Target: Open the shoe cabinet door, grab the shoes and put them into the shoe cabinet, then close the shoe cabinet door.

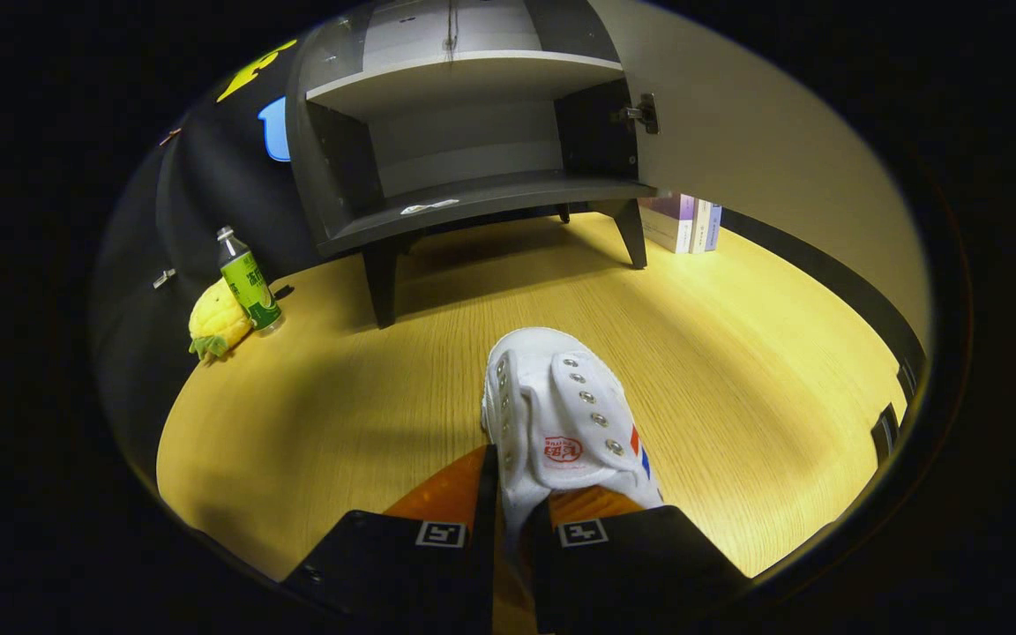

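Pinching the white shoe [556,414] at its heel end, the gripper [512,511] is holding it w/ both fingers pressing on the fabric, toe pointing ahead toward the shoe cabinet [473,141]; shoe is sitting over the wooden table [737,353], well short of the cabinet; cabinet door [764,132] is standing open on the right, shelves bare except a small white scrap on the lower one; books [684,222] are standing beside the cabinet's right leg; green bottle [248,280] & pineapple toy [217,324] are touching, off to the left.
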